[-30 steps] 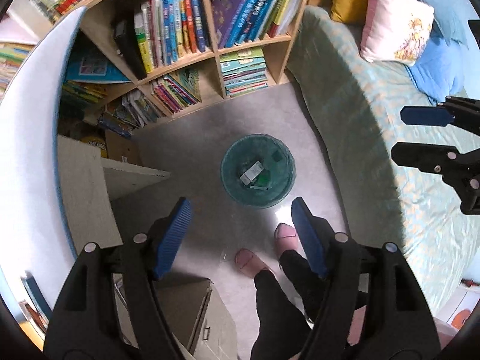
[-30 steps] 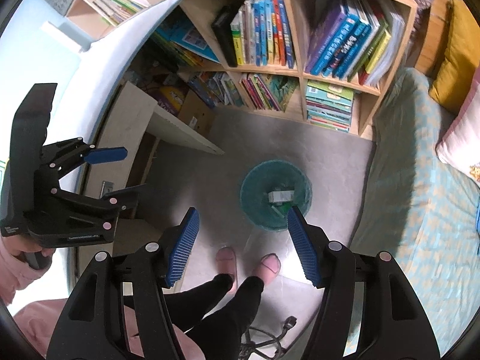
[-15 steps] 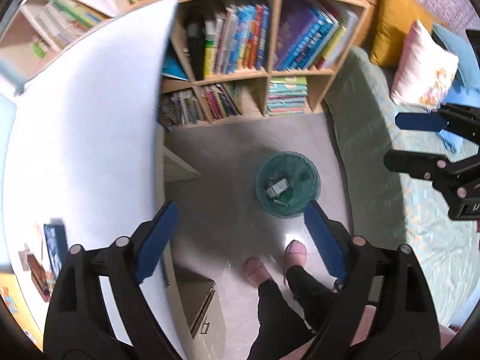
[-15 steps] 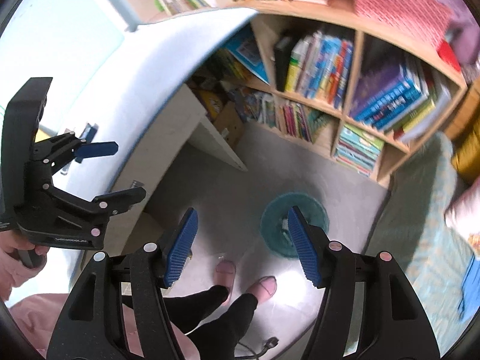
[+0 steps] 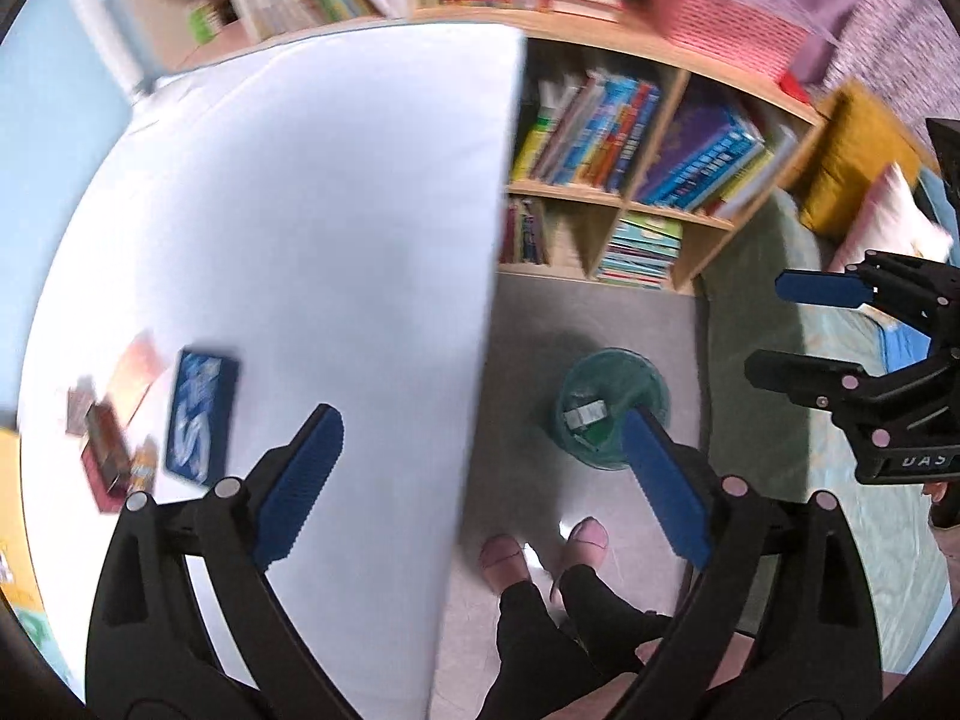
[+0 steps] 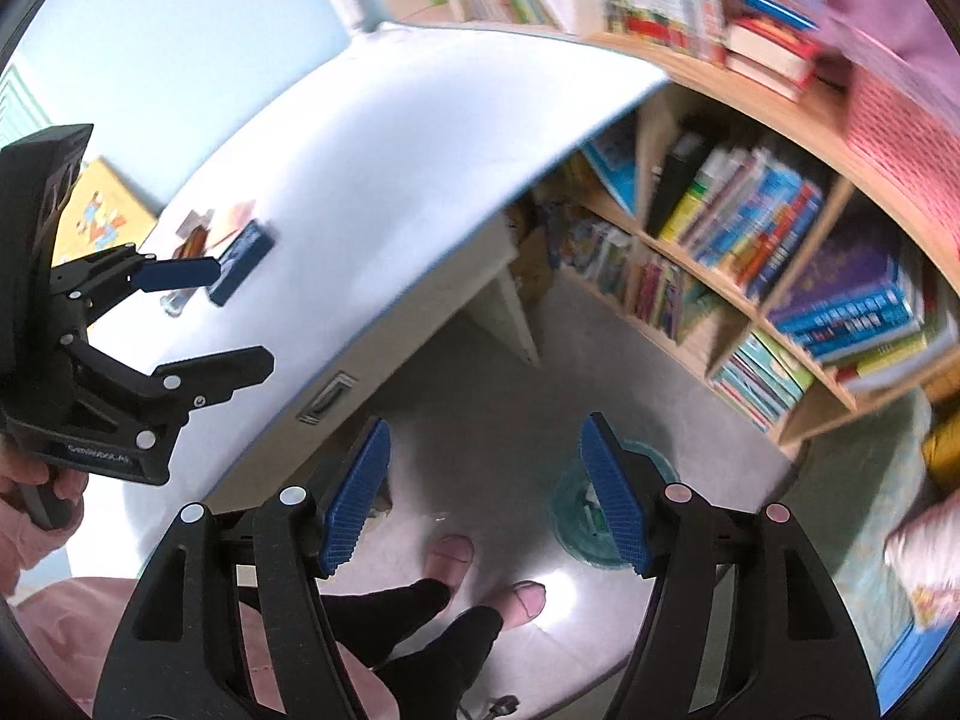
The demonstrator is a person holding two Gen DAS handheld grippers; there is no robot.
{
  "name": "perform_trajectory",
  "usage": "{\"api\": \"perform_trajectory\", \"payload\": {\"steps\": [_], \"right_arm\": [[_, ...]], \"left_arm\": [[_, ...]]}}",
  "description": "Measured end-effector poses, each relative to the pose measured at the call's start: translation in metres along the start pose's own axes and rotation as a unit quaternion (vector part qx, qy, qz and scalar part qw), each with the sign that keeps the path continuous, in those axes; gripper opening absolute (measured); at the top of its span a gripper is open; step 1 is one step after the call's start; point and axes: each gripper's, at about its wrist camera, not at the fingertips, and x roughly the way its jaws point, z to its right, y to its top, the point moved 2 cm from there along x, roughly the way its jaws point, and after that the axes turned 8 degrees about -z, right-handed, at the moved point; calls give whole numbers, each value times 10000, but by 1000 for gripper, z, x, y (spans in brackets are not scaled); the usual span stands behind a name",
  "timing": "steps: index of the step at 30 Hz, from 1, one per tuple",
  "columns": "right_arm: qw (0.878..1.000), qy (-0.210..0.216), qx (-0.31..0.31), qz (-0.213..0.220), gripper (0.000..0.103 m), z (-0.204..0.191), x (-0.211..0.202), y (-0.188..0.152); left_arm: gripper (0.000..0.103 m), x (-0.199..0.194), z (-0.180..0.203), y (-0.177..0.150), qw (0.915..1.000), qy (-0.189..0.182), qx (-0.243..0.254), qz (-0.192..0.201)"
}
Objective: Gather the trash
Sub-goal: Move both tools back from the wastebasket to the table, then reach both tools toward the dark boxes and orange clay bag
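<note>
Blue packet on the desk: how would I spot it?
Start at the white desk left of the bookshelf. At its left end lies a small litter cluster. The blue packet is the flat rectangle with white lettering, the biggest piece and the only blue one; its neighbours are reddish-brown.

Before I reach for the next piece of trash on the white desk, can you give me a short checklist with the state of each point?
1. Left gripper empty, fingers apart: ok; it has just been opening.
2. Right gripper empty, fingers apart: ok.
3. Trash left on the white desk: ok, blue packet and small wrappers lie there.
4. Green bin upright on the floor: ok.
5. Which wrapper to take first: cannot tell, picture blurred.
</note>
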Motion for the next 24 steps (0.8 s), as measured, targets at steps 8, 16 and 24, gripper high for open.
{"api": "perform_trajectory", "payload": {"steps": [8, 16, 24], "right_arm": [[9965, 226, -803, -109, 67, -53, 18, 41], [9868, 398, -1551, -232, 67, -109, 37, 76], [9733, 543, -2197, -382, 67, -163, 61, 109]], "left_arm": [[92, -8, -70, -31, 9960, 319, -837, 12], [92, -14, -140, -70, 9836, 562, -1713, -13], [92, -19, -198, -101, 9692, 758, -2341, -51]]}}
